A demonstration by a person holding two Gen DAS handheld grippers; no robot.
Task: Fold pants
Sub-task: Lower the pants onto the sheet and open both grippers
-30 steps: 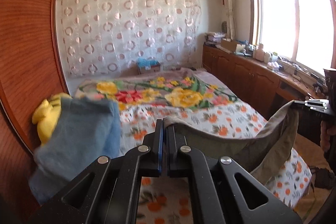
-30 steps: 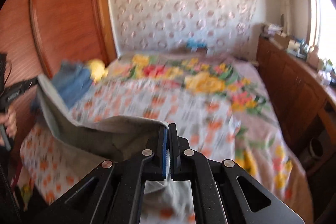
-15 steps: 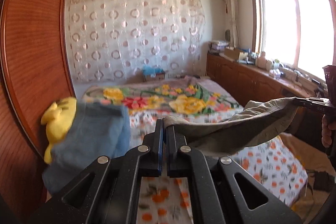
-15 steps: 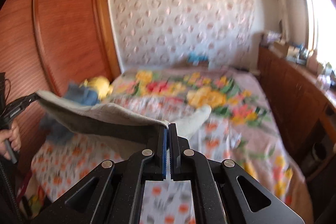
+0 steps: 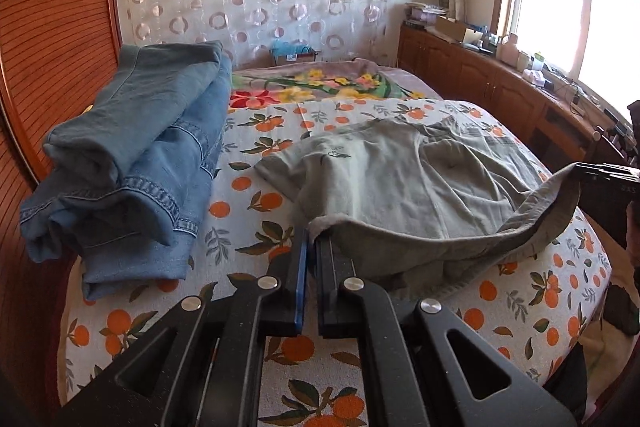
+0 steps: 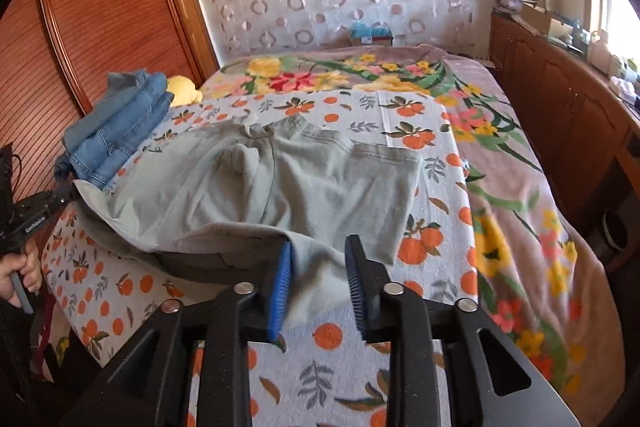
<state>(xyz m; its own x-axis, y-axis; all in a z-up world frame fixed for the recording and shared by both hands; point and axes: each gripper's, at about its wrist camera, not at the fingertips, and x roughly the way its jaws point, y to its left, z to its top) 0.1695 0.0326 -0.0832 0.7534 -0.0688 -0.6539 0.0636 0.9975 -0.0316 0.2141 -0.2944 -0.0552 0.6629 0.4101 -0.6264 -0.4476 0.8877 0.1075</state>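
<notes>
Grey-green pants (image 5: pixel 400 179) lie spread on the orange-print bed cover (image 5: pixel 248 219), waistband at the far end. Their near edge is still raised in a band between my two grippers. My left gripper (image 5: pixel 311 247) pinches one end of that edge at its fingertips, its jaws only just starting to part. It also shows at the left of the right wrist view (image 6: pixel 40 207), cloth still in it. My right gripper (image 6: pixel 318 259) is opening. The pants (image 6: pixel 300 179) lie under and between its fingers, the edge leaning on the left blue pad (image 6: pixel 280 287), unpressed.
A folded stack of blue jeans (image 5: pixel 132 163) sits on the bed's left side by the wooden wardrobe (image 5: pixel 52 27), with a yellow plush (image 6: pixel 182 89) behind it. Low wooden cabinets (image 6: pixel 560 99) run along the right. A hand (image 6: pixel 20 267) holds the left gripper's handle.
Both grippers came down and the pants, held stretched in the air before, now rest on the bed. The right jaws have opened and released the cloth.
</notes>
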